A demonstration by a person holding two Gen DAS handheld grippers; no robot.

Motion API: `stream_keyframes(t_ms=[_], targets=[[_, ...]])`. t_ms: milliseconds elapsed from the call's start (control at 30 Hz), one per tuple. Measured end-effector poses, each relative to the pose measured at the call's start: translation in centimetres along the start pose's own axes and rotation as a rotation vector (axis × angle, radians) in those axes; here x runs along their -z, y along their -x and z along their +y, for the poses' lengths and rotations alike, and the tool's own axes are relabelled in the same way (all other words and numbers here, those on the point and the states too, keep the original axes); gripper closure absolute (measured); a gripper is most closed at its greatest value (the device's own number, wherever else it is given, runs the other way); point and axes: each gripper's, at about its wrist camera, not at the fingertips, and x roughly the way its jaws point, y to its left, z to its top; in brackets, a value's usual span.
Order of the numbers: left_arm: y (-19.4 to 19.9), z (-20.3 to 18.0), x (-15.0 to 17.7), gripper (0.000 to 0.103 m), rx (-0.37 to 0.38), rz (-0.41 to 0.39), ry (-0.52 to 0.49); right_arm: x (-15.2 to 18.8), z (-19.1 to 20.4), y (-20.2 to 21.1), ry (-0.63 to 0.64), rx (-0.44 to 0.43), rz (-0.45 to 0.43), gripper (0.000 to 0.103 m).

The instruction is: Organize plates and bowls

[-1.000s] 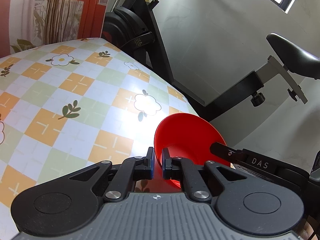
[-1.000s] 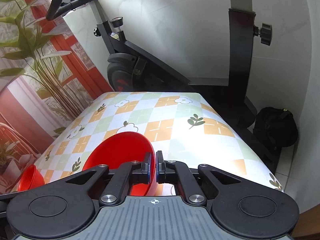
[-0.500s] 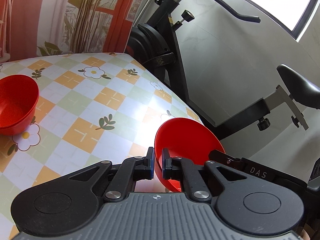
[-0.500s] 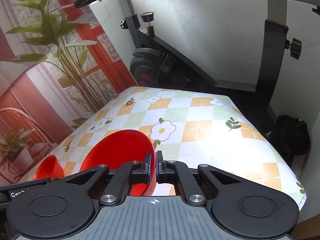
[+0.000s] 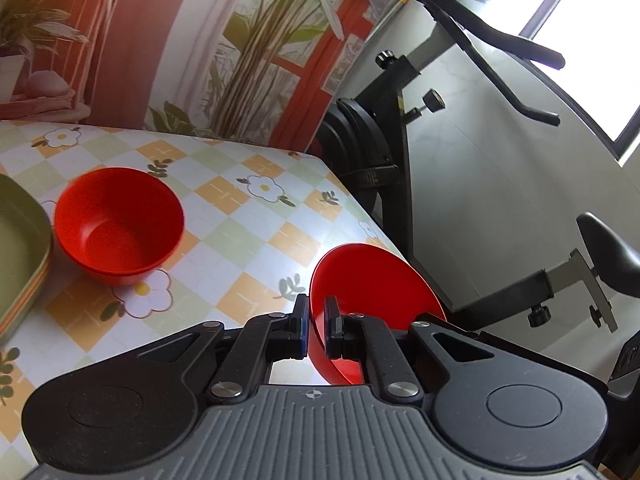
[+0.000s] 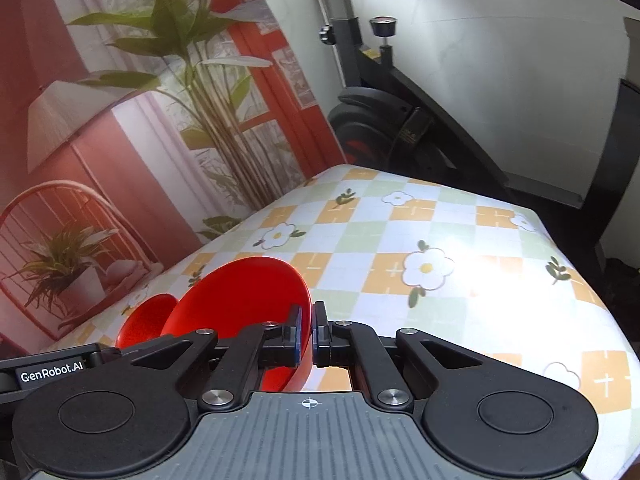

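green plates (image 5: pixel 20 248) cut off at left edge

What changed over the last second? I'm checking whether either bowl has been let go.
Neither. The left gripper has swung leftward, bringing a resting red bowl and green plates into view. The right gripper turned the same way. Unchanged: each gripper stays clamped on the rim of its own red bowl, above the tablecloth.

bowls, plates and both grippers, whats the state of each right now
left gripper: shut on a red bowl's rim
held red bowl: tilted, off the table
red bowl on table: upright, empty
green plates: stacked
right gripper: shut on the same bowl's rim
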Motion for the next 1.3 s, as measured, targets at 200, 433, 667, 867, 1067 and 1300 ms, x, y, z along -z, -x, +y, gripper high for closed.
stream_keyframes(t_ms=[200,433,667,867,1067,1300], targets=[[2.9,2.5,-1.9,0.095,-0.059,-0.067,0.036,-0.7,4.7,-1.9,0.041,-0.101,0.005,0.099],[6.8,5.2,-4.1,0.095,-0.116,-0.142,0.073,-1.7,9.9,-4.0,0.066,-0.218,0.005,0.099],[9.3,7.6,-6.1,0.095,-0.151,-0.203,0.118,-2.7,14.4,-5.5,0.126,-0.316,-0.003,0.099],[8.4,8.4,-7.1,0.095,-0.209,-0.195,0.098,-2.7,15.5,-7.9,0.139,-0.332,0.004,0.099],[5.9,10.1,-6.9,0.095,-0.217,-0.141,0.120,-1.5,14.2,-11.1,0.109,-0.313,0.059,0.099],[3.1,11.2,-7.0,0.095,-0.228,-0.088,0.084,-0.7,13.4,-13.2,0.099,-0.290,0.069,0.099]])
